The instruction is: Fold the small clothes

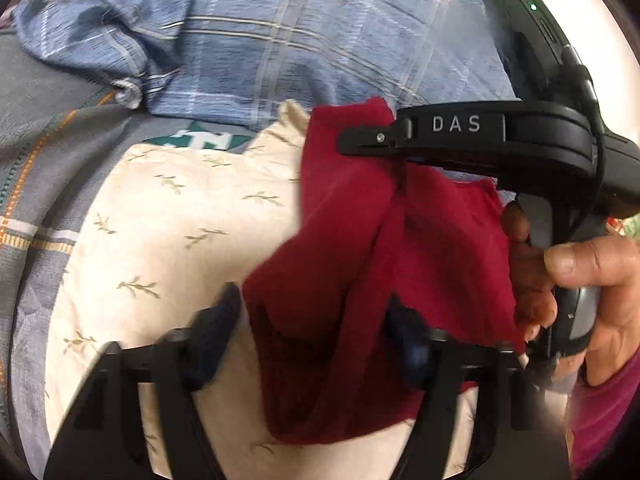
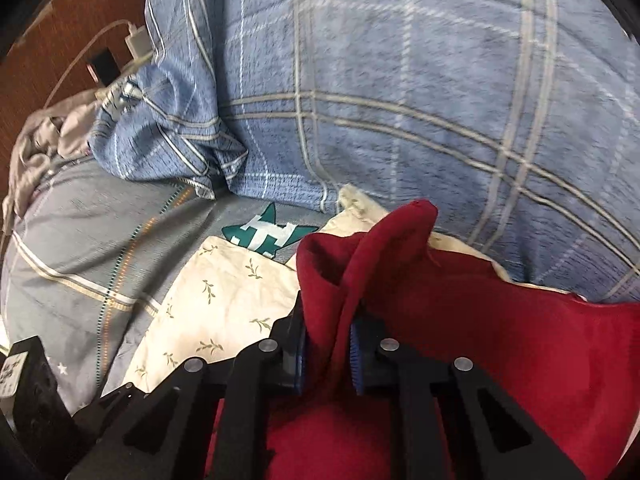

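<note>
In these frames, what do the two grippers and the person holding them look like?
Both grippers are black, with slotted linkage arms, round silver pins and blue ribbed pads on the jaws. The right gripper carries white "DAS" lettering, a small green light and a grey handle. The left gripper is blurred. A magenta sleeve shows at the right hand.

A soft, matt red cloth is seen on cream printed fabric. Woven blue plaid cloth is shown behind it. Matt black plastic forms the right gripper, with ribbed blue pads.
</note>
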A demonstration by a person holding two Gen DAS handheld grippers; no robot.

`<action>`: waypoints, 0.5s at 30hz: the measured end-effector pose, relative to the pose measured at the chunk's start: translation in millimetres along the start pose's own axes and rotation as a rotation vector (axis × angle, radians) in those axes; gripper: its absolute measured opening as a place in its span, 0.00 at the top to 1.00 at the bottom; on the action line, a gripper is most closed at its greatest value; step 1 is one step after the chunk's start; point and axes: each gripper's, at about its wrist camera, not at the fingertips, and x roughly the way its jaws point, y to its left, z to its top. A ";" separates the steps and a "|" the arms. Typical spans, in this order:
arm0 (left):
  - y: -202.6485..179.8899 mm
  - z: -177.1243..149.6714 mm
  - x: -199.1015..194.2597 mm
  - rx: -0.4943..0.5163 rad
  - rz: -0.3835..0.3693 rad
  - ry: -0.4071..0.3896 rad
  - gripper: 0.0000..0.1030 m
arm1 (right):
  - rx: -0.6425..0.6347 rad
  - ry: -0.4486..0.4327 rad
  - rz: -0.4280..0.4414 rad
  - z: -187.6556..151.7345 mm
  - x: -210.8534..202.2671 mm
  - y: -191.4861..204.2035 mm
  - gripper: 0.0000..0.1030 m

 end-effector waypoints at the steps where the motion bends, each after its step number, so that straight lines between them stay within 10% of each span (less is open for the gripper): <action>1: -4.7 0.2 -1.0 0.014 0.003 0.008 0.64 | 0.005 -0.011 0.006 -0.9 -7.4 -3.8 0.85; 15: -135.5 13.4 -19.5 0.232 -0.088 -0.025 0.77 | 0.100 -0.135 -0.054 -7.2 -110.8 -93.2 0.86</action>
